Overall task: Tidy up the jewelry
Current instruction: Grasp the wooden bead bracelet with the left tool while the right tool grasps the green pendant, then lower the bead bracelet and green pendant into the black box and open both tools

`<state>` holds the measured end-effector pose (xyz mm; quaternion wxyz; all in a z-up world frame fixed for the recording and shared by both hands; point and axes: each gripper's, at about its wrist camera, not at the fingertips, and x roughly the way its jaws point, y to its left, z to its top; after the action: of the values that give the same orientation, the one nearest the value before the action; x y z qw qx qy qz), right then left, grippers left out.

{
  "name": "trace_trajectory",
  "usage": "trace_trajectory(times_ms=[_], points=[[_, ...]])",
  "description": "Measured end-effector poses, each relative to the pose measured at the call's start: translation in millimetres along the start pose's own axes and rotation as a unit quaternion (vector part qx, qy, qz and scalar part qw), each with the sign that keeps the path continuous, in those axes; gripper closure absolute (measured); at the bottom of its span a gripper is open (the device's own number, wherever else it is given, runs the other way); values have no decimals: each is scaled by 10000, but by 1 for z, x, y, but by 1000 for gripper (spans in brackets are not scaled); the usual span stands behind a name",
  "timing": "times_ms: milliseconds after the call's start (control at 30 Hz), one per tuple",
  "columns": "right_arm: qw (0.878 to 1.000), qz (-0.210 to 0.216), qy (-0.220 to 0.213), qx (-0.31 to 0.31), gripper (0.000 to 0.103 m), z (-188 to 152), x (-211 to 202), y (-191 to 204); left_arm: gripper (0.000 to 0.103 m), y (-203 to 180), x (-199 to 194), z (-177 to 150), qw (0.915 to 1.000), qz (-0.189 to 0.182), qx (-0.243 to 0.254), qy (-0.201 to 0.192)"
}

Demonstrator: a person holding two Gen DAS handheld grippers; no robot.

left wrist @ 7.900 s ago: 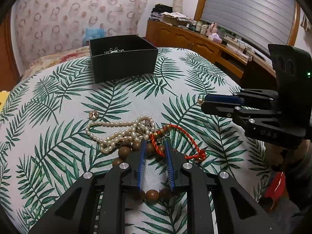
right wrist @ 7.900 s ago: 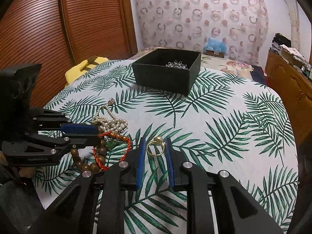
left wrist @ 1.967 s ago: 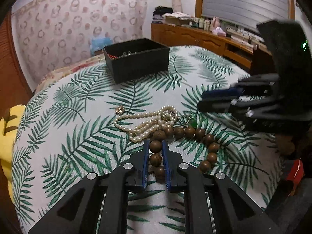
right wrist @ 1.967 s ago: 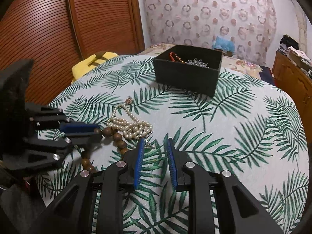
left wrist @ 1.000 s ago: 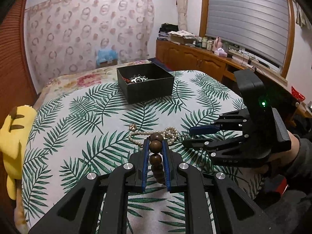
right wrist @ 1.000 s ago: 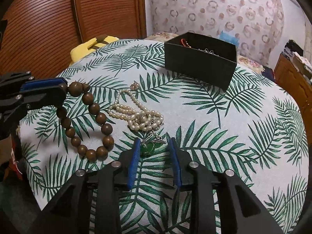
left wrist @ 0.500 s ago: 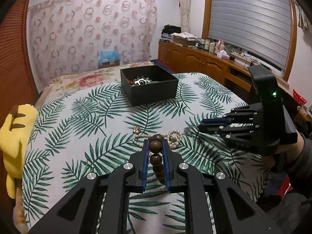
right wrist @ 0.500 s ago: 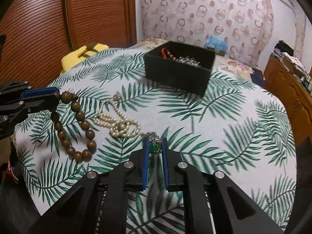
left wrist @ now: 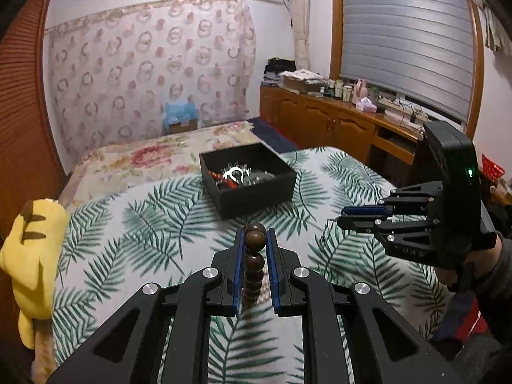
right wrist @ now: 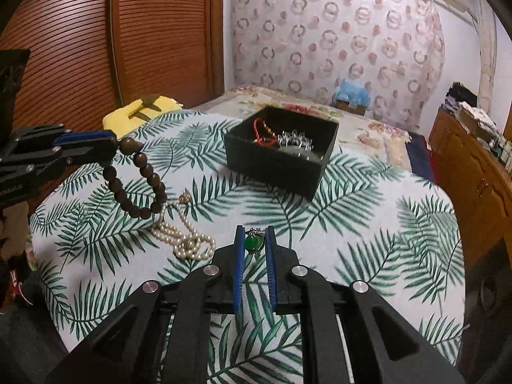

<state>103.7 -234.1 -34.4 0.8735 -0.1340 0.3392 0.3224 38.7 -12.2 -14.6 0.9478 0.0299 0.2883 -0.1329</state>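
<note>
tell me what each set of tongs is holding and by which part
Left tongs pinch the wooden bead bracelet by its top beads; the loop hangs free. Right tongs clamp the green pendant by its stone.

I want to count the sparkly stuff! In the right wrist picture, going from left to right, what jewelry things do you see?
Wooden bead bracelet hanging from the left gripper → pearl necklace on the tablecloth → green pendant between the right gripper fingers → black box farther back, holding the red cord and silver pieces.
</note>
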Motion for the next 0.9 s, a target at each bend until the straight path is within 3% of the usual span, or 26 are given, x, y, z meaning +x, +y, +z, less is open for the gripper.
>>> trace_trajectory(times_ms=[500, 900], points=[[9990, 6, -412, -175, 89, 54, -7, -22, 91, 9, 22, 56, 9996, 23, 84, -269], [9980, 110, -574, -219, 89, 102, 34, -60, 91, 19, 73, 96, 9997, 127, 150, -177]])
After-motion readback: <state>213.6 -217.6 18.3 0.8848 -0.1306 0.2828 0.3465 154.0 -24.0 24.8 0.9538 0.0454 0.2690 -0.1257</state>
